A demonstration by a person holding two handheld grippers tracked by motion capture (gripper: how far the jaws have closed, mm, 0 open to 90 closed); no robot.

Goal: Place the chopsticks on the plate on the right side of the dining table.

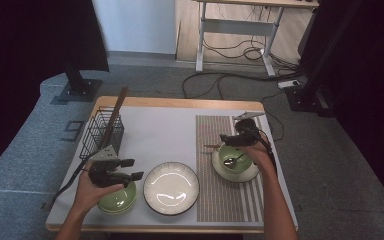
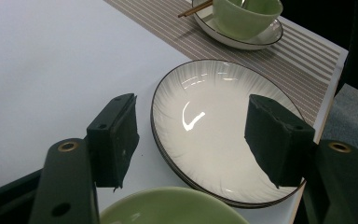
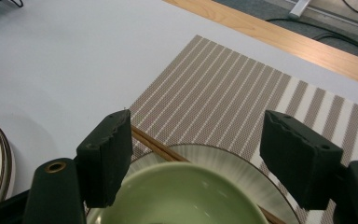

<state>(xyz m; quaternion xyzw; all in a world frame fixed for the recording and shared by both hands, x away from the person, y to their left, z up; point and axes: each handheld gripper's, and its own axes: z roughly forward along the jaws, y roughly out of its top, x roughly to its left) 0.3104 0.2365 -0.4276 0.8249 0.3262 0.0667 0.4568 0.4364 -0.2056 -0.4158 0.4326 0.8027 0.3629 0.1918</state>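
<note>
grey carpet surrounds a wooden table [image 1: 180, 102] with a striped placemat [image 1: 220, 200]. on it, a white plate [image 1: 252, 172] holds a green bowl [image 1: 236, 156] just below the right gripper [image 1: 219, 141], whose jaws stand spread and empty.

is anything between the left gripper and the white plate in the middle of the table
Nothing visible. The left gripper hangs open over the near green bowl, and the white plate lies just beyond it with only bare table cover around.
</note>
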